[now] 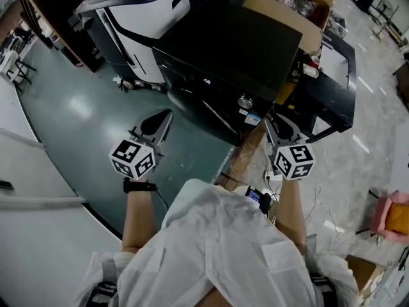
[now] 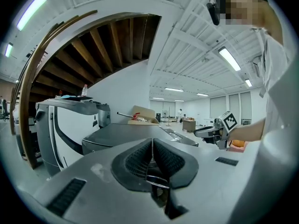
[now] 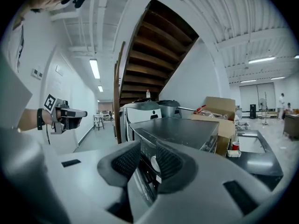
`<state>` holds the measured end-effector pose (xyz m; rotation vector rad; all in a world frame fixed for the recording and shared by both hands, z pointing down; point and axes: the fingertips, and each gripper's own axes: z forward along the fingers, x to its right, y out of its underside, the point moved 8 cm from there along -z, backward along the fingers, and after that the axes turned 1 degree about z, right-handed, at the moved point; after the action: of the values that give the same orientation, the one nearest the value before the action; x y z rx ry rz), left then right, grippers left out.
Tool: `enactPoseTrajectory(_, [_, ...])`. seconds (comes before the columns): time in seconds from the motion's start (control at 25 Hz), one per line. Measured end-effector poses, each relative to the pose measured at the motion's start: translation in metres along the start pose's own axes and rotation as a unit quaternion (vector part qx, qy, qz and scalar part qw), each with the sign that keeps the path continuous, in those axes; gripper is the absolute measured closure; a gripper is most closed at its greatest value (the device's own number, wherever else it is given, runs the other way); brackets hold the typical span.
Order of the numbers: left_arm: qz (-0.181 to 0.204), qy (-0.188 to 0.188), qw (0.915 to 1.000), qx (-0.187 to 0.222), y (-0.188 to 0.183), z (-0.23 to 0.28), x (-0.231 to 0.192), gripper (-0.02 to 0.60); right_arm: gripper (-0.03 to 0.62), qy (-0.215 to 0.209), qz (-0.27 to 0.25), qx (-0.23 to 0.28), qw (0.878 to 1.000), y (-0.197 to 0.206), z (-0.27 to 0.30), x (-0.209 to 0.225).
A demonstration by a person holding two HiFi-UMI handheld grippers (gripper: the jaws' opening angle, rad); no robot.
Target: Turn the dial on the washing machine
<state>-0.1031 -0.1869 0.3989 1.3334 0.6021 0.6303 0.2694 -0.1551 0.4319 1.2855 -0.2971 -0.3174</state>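
The black washing machine [image 1: 230, 50] stands in front of me, its round silver dial [image 1: 245, 101] on the front panel facing me. My right gripper [image 1: 273, 121] hovers just right of and below the dial, apart from it. In the right gripper view the jaws [image 3: 148, 155] stand open, and the white dial [image 3: 153, 164] shows through the gap between them, some way ahead. My left gripper [image 1: 163, 117] hangs over the green floor left of the machine; in its own view the gripper [image 2: 152, 146] is shut and empty, the machine's top [image 2: 126, 134] beyond it.
A white and black appliance [image 1: 144, 11] stands left of the washer. An open cardboard box [image 1: 287, 5] sits behind it on the right. A black frame table [image 1: 335, 75] with a red cup [image 1: 313, 61] is further right. A wooden staircase [image 3: 154, 36] rises overhead.
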Motion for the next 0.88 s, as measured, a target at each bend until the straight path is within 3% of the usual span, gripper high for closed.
enactPoseTrajectory(0.32, [-0.011, -0.01, 0.9999, -0.001, 0.001, 0.014, -0.001, 0.565, 0.439, -0.058, -0.037, -0.057, 0.996, 0.011, 0.05, -0.011])
enactPoseTrajectory(0.88, [-0.032, 0.0, 0.9992, -0.023, 0.016, 0.032, -0.031, 0.565, 0.353, -0.051, -0.101, -0.147, 0.983, 0.033, 0.137, -0.014])
